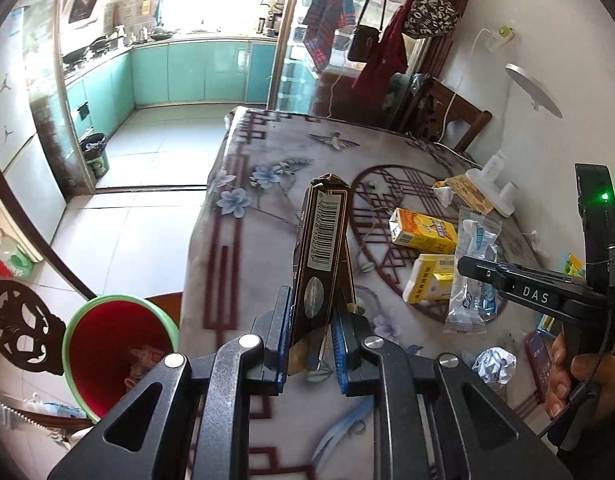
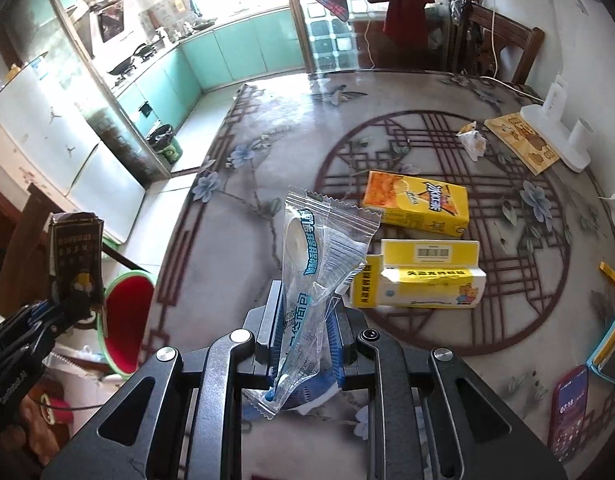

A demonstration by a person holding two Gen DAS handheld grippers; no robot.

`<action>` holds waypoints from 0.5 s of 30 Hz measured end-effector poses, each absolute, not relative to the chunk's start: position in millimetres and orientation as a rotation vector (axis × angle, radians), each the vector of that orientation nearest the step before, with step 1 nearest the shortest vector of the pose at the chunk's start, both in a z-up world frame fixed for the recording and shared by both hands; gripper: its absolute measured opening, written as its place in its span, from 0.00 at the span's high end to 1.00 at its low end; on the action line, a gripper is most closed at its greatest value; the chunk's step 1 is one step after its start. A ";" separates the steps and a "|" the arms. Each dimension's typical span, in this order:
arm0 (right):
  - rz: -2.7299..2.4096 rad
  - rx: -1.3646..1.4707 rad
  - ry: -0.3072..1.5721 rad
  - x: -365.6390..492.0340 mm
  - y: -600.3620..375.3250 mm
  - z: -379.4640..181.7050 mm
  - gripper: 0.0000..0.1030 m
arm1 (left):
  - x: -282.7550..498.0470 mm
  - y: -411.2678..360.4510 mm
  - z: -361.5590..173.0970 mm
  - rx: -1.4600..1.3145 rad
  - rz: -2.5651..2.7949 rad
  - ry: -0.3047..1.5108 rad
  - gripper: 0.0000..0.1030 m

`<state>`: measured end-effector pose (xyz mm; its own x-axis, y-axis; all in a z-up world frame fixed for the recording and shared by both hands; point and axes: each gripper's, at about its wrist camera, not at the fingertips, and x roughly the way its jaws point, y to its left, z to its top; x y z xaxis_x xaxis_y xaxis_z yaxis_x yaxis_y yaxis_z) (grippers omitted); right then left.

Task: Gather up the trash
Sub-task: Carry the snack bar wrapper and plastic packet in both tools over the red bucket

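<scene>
From the left wrist, the left gripper (image 1: 313,336) is clamping a dark carton (image 1: 323,248) with a barcode, upright above the table's (image 1: 243,248) edge; a red bin (image 1: 119,344) is standing below. "DAS" is showing on the right gripper (image 1: 467,266).

From the right wrist, the right gripper (image 2: 303,332) is pinching a clear wrapper (image 2: 315,264) with blue print. Two yellow boxes (image 2: 417,204) are lying on the table.

"DAS" on the right gripper (image 1: 483,274), "07:18" on the phone (image 2: 567,404), barcode on the dark carton (image 1: 323,236)
</scene>
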<state>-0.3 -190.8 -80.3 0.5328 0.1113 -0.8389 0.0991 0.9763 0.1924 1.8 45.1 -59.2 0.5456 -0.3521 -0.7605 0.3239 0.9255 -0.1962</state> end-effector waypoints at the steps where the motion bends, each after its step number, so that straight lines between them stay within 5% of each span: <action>1: 0.011 0.225 1.011 -0.1 -186.8 -79.8 0.81 | 1.2 48.7 -59.2 -0.035 -0.397 0.909 0.85; 15: 0.061 0.177 1.016 10.0 -140.6 -77.1 0.81 | -0.1 97.7 -64.5 -0.078 -0.332 0.906 0.85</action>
